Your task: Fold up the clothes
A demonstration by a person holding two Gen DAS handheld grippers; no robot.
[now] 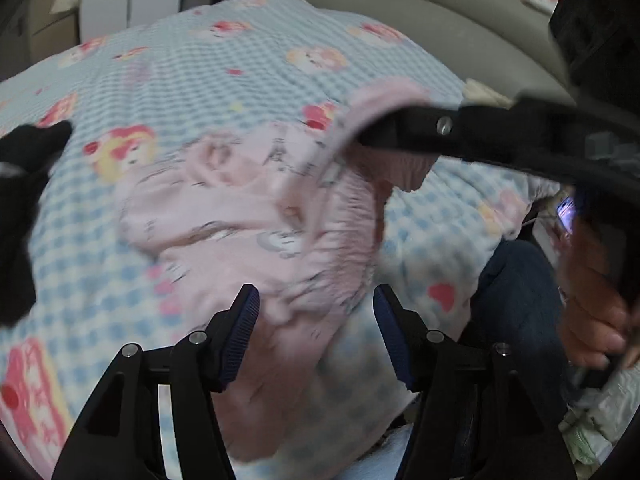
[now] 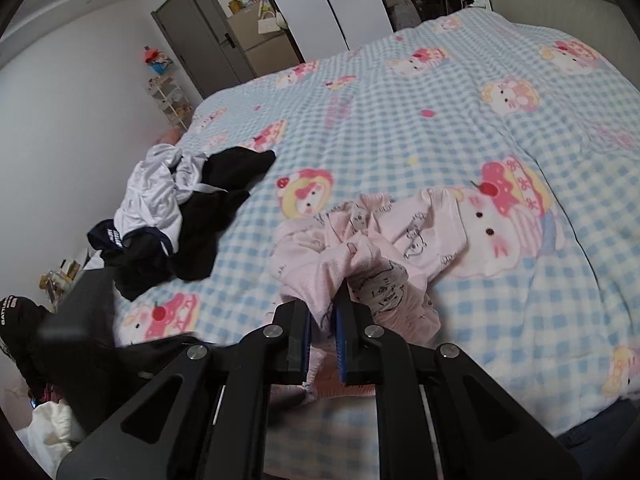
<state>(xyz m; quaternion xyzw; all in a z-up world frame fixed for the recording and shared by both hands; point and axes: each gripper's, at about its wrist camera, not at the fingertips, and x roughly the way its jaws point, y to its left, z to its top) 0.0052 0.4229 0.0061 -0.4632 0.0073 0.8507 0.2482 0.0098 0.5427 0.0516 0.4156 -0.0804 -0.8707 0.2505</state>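
Clamped in my right gripper [image 2: 325, 312] is a bunched fold of the pink garment [image 2: 372, 240], the two dark ribbed pads pressed nearly together with thin cloth squeezed flat between them. I judge I hold it there to keep one edge fixed while the rest gets laid out. My left gripper [image 1: 316, 320] stands wide, its blue ribbed pads well apart and nothing pinched; the same pink garment lies just beneath and beyond its fingertips, so it looks ready to take a second hold.

Soft and thin, the garment is a crumpled heap rather than a flat shape, printed with small line-drawn cartoon figures and gathered into a ribbed band along one side. It rests near the closer edge of the bed, on a fluffy blanket [image 2: 400, 120] in pale blue and white checks with large pink cartoon characters.

Farther off to one side sits a loose pile of black and white clothes [image 2: 176, 216], untouched, glossy white fabric tangled over matte black. Behind the bed stand a grey door [image 2: 208, 48] and white walls.
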